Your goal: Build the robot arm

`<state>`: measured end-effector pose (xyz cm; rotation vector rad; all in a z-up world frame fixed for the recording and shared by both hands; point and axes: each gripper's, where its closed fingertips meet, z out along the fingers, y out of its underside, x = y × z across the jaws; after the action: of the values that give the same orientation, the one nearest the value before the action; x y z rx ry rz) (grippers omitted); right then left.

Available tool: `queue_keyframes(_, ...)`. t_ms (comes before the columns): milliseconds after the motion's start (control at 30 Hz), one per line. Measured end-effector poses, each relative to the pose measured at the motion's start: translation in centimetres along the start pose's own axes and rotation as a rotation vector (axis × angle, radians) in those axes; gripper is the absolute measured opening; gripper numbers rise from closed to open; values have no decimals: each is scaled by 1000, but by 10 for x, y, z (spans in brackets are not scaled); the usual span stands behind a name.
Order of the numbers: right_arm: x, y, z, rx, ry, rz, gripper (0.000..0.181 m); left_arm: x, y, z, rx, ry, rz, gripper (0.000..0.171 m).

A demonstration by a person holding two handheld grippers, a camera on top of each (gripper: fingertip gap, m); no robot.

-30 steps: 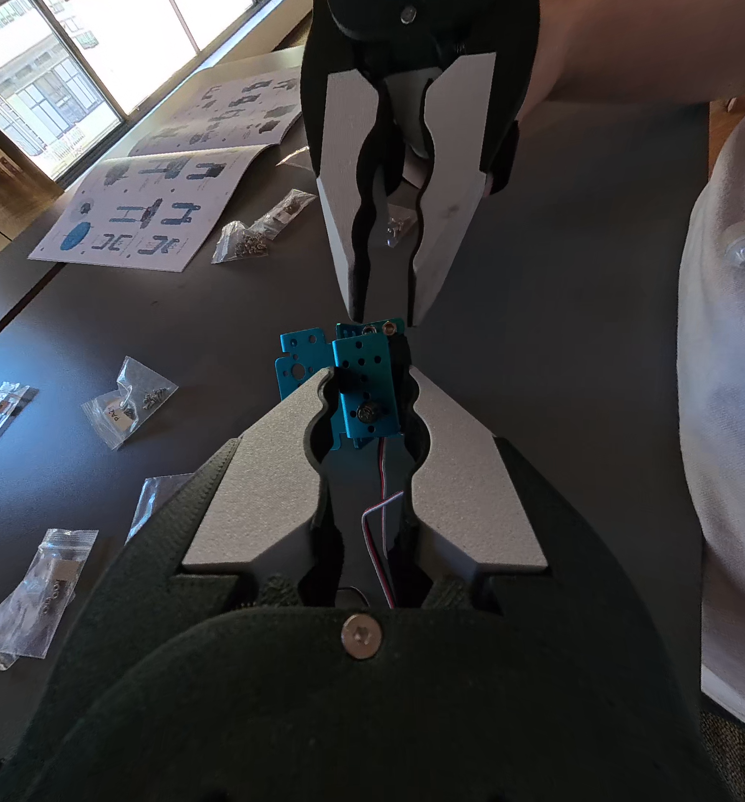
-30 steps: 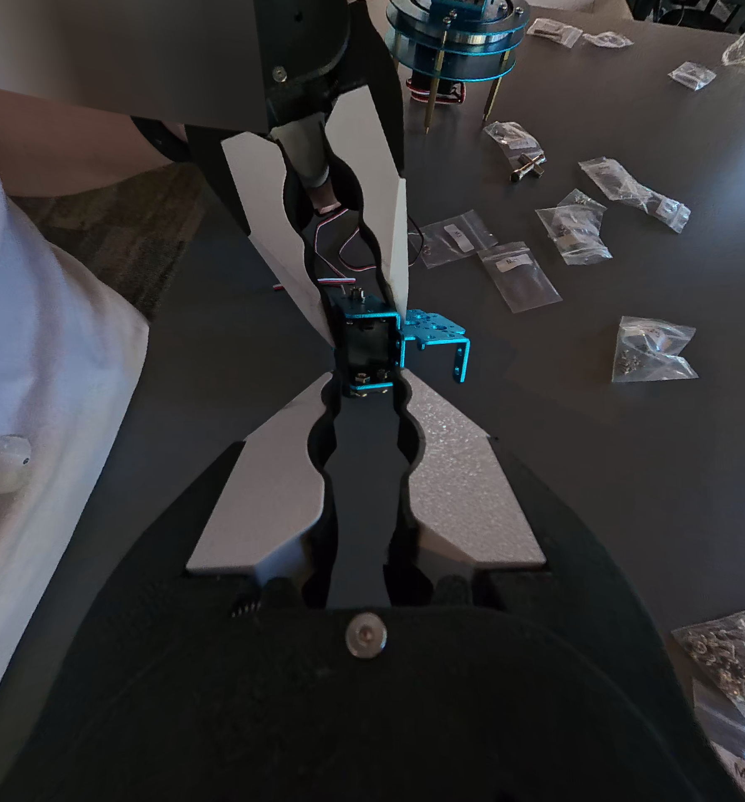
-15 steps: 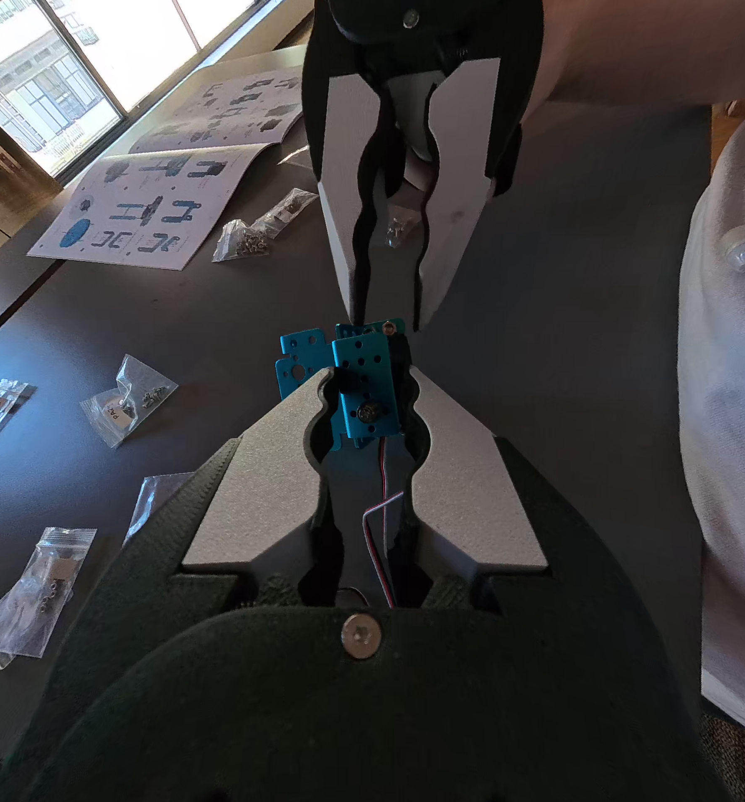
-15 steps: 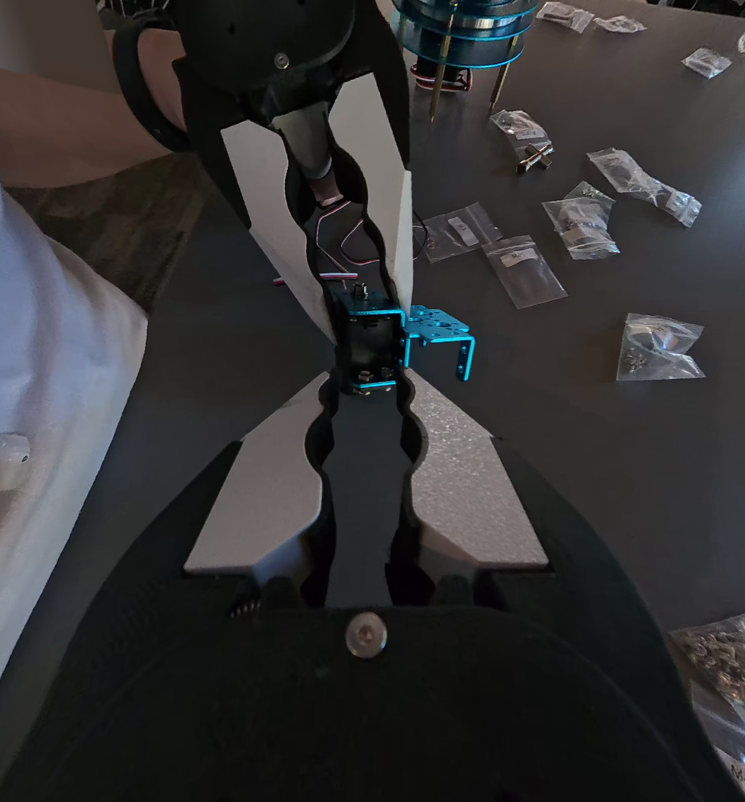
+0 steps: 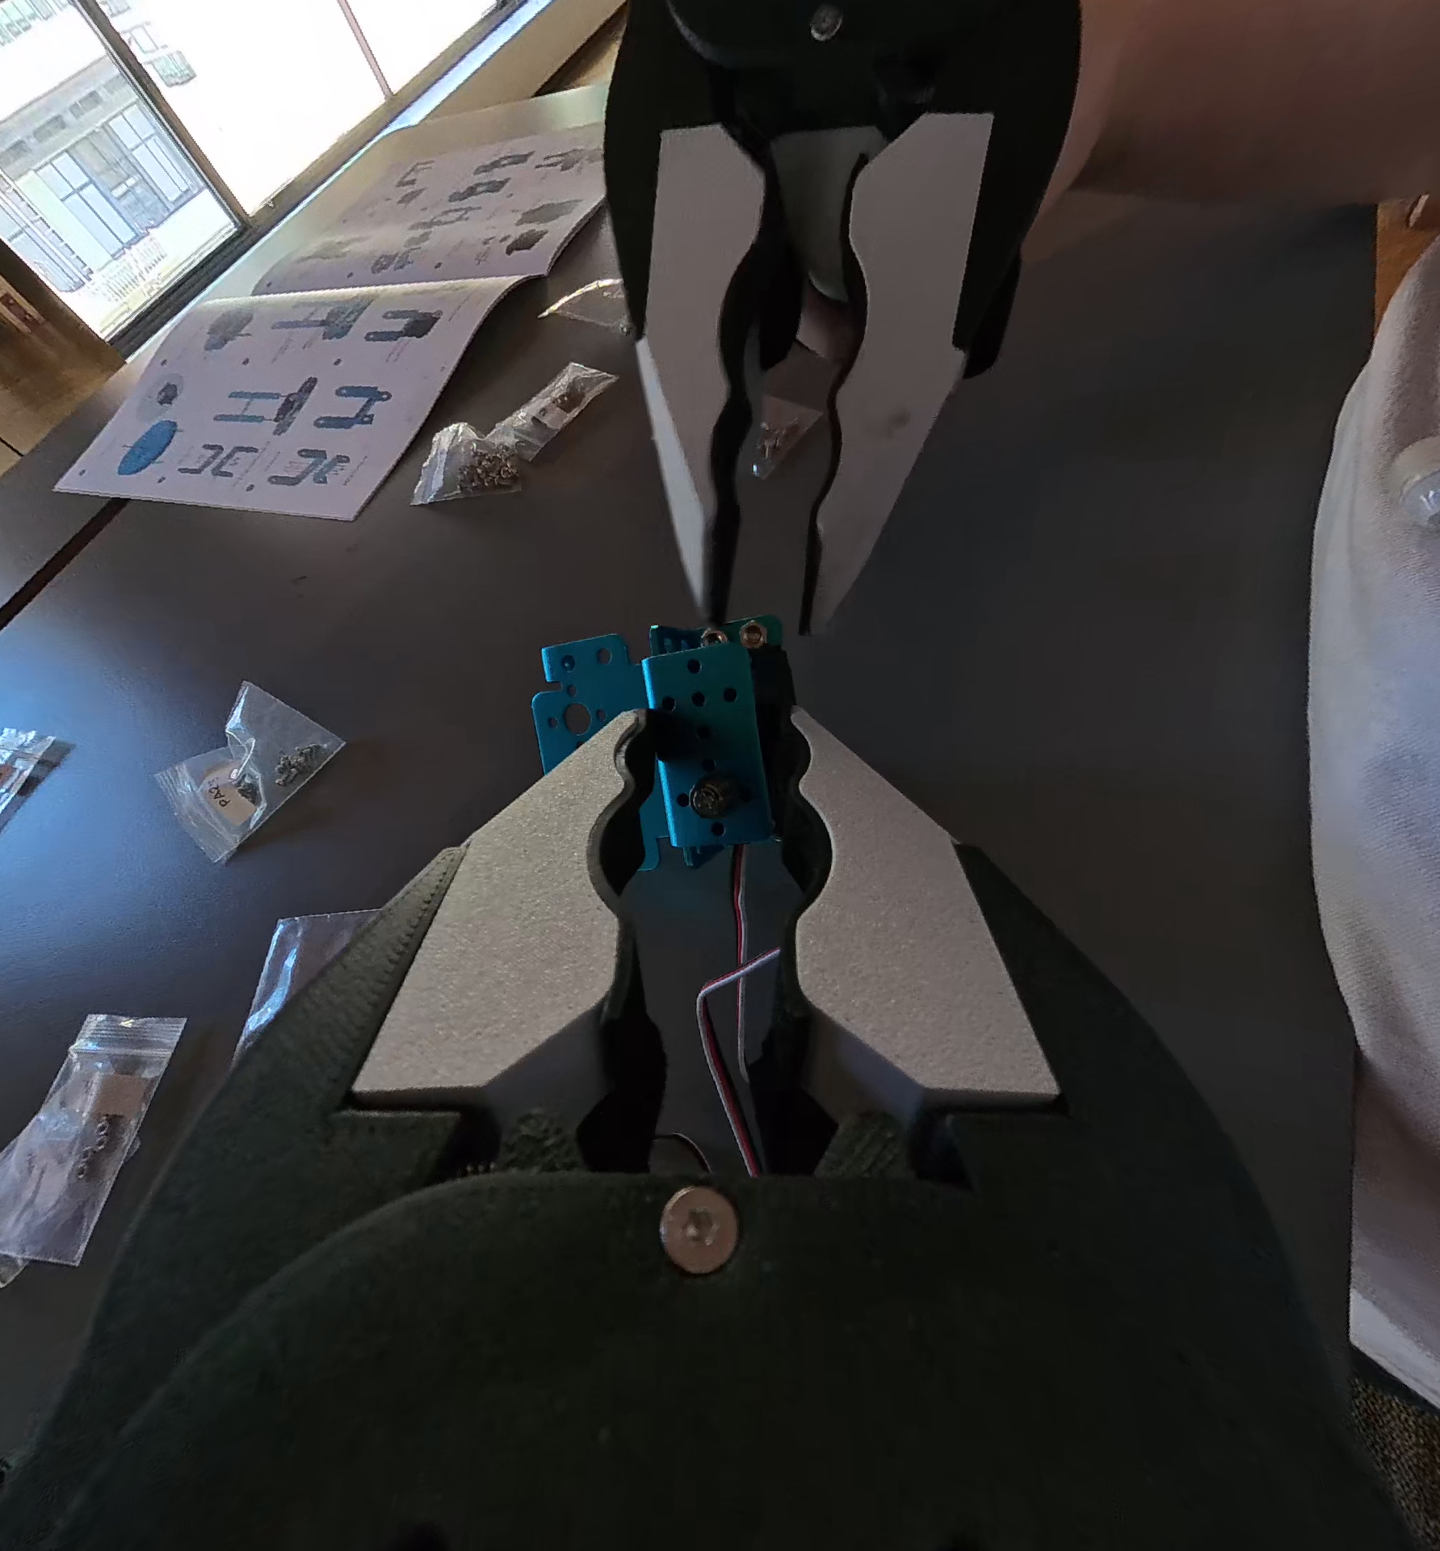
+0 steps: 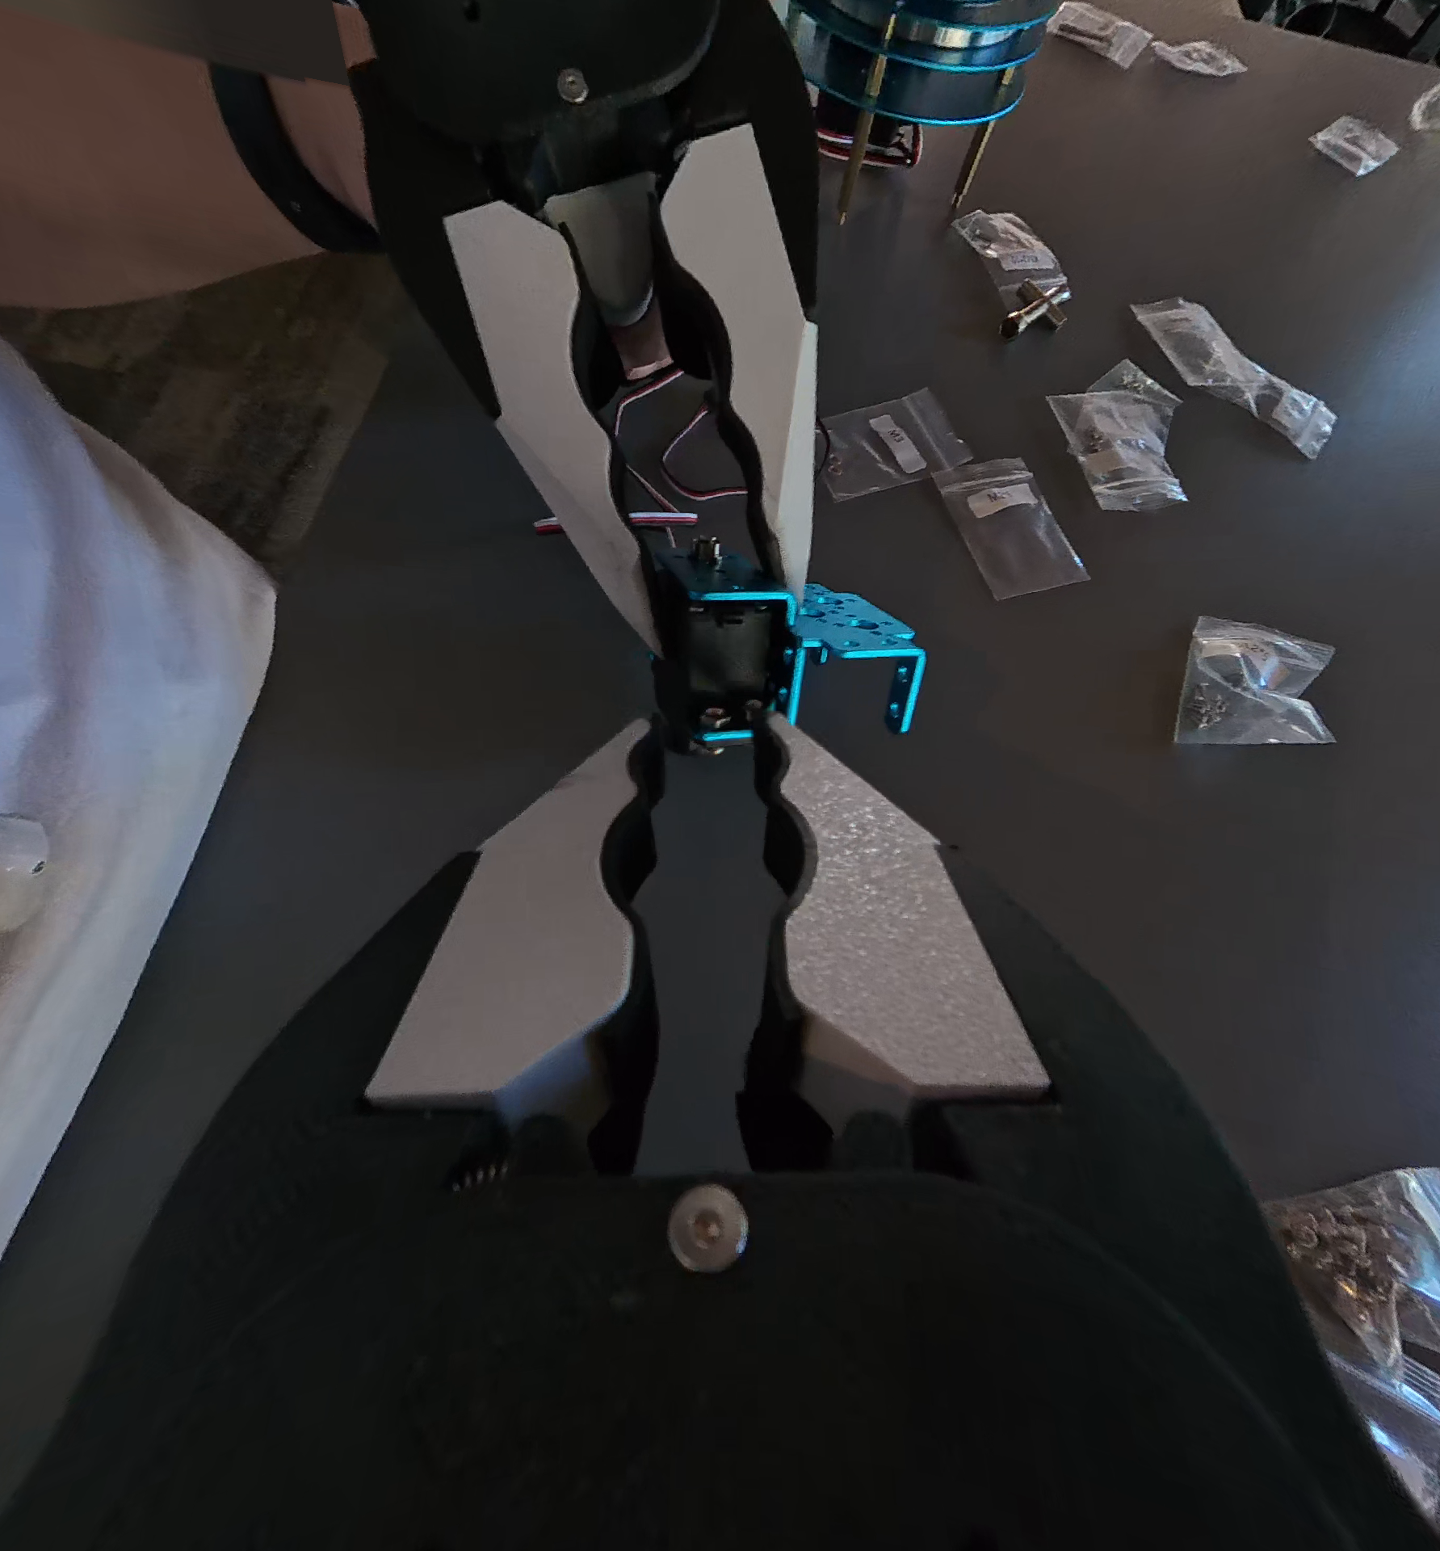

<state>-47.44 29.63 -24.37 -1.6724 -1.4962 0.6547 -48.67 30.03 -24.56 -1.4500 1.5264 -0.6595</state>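
A black servo in a blue perforated bracket [image 5: 704, 755] with a red-white-black wire [image 5: 737, 982] is held just above the dark table [image 5: 1077, 587]. My left gripper [image 5: 716, 722] is shut on it across its sides. In the right wrist view the servo [image 6: 725, 663] sits between the left gripper [image 6: 725, 613] above and my right gripper [image 6: 709, 726] below. The right jaws stand a servo's width apart, with their tips at either side of the servo's near end. From the left wrist view the right gripper [image 5: 762, 617] reaches down to the assembly's far end. A blue U-bracket [image 6: 859, 629] is attached at the side.
An open instruction booklet [image 5: 305, 394] lies at the far left by the window. Small clear bags of screws [image 5: 255, 772] [image 6: 1010, 520] [image 6: 1253, 688] are scattered on the table. A round blue layered frame on brass standoffs [image 6: 918, 75] stands behind. A person's white shirt [image 5: 1413, 755] borders the table.
The right gripper has moved slightly closer to the servo's end and its jaws have narrowed a little. The left gripper holds the assembly still.
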Motion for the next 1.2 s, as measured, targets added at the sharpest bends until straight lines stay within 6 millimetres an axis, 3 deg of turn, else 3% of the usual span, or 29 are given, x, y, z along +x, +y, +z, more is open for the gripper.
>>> queue_keyframes(67, -1, -3, -2, 14, -11, 5, 15, 0, 0, 0, 0, -1, -4, 29)
queue_keyframes(233, 2, -2, 2, 2, 0, 15, 28, 0, 0, 0, -1, -3, -1, 29)
queue_keyframes(1200, 0, 2, 1, -37, 108, -29, 20, 2, -1, 1, 3, 17, 2, 29)
